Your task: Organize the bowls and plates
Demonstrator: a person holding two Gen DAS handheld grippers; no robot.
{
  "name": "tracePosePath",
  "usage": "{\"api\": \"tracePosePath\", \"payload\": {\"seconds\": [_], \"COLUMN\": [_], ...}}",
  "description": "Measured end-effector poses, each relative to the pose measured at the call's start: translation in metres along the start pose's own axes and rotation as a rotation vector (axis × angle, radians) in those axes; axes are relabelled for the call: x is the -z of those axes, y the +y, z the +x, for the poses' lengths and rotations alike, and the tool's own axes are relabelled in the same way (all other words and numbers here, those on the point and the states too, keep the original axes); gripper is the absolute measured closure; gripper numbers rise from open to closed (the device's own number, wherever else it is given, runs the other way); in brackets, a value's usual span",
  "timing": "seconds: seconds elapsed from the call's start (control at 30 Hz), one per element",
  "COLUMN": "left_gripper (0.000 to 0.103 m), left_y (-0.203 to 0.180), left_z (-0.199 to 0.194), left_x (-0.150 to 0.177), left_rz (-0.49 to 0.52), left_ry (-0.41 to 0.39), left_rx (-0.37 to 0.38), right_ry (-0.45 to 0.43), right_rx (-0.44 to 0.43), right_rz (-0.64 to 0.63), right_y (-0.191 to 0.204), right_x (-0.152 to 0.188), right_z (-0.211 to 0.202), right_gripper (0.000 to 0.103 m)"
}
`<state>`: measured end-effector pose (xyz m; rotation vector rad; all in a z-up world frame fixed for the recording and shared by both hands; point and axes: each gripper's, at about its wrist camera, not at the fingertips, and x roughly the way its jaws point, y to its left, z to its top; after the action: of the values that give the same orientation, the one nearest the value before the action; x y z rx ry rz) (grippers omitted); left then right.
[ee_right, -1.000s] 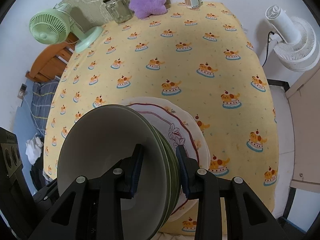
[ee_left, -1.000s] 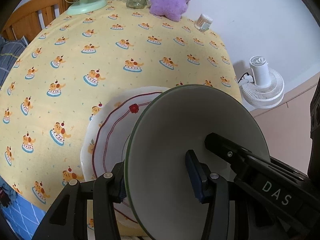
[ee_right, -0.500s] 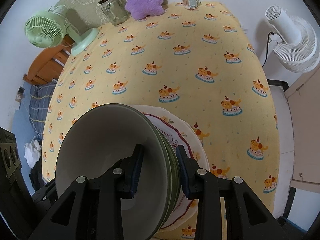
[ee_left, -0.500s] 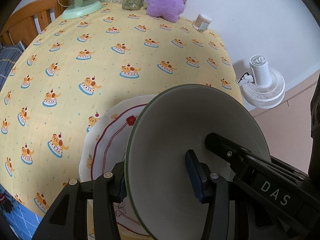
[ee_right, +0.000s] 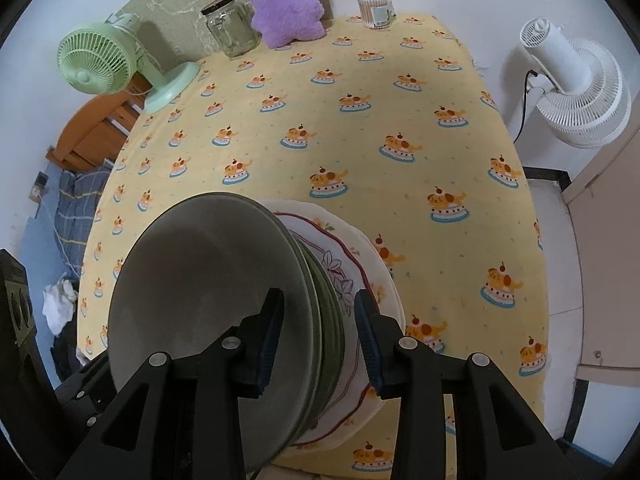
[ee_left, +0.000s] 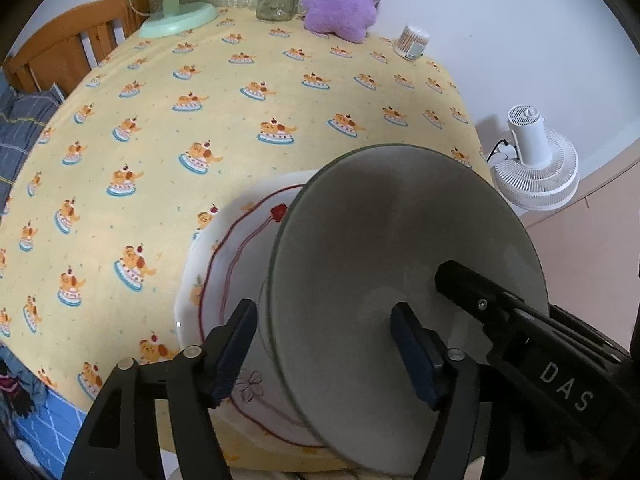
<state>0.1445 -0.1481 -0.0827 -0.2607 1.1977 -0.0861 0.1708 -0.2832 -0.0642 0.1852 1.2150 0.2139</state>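
Note:
A stack of grey-green bowls (ee_left: 384,248) sits on a white plate with a red line pattern (ee_left: 236,256) near the table's front edge. My left gripper (ee_left: 324,352) has its jaws on either side of the stack's rim, with a gap at the right pad. My right gripper (ee_right: 318,344) straddles the opposite rim of the bowls (ee_right: 208,280), with a gap between its right pad and the stack. The plate (ee_right: 352,264) shows under the bowls. Both grippers are open.
The yellow patterned tablecloth (ee_right: 360,128) covers the table. At the far edge stand a green fan (ee_right: 100,60), a glass jar (ee_right: 230,28), a purple plush (ee_right: 284,4) and a cotton swab box (ee_right: 374,8). A white fan (ee_right: 576,88) stands off the right side.
Both views have drawn back and up a little, showing more of the table. The bowls and plate keep the same place between the jaws.

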Motion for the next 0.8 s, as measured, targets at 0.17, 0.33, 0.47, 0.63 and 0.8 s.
{"api": "tracePosePath", "payload": {"seconds": [0.17,0.33,0.47,0.63,0.8], "left_gripper": [0.017,0.008,0.006,0.006,0.006], "left_y": [0.003,0.008,0.019,0.044,0.078], "left_z": [-0.014,-0.036,-0.055,-0.071,-0.085], "left_x": [-0.001,-0.008,-0.018,-0.027,-0.036], "left_rz": [0.042,0.143,0.237,0.320,0.367], "left_ry": [-0.015,-0.064,-0.115,-0.163,-0.221], "left_rx": [0.012,0.023,0.045,0.070,0.069], "right_ry": [-0.044,-0.106,-0.187,-0.266,-0.338], "right_rx": [0.047,0.093,0.163,0.222,0.259], "right_rz": [0.017,0.045,0.066,0.120,0.152], "right_y": [0.001,0.015,0.038,0.074,0.113], "right_x": [0.004,0.006,0.006,0.009,0.016], "right_z": [-0.012,-0.027,-0.042,-0.051,-0.054], "right_gripper": [0.039,0.032,0.029,0.029,0.029]}}
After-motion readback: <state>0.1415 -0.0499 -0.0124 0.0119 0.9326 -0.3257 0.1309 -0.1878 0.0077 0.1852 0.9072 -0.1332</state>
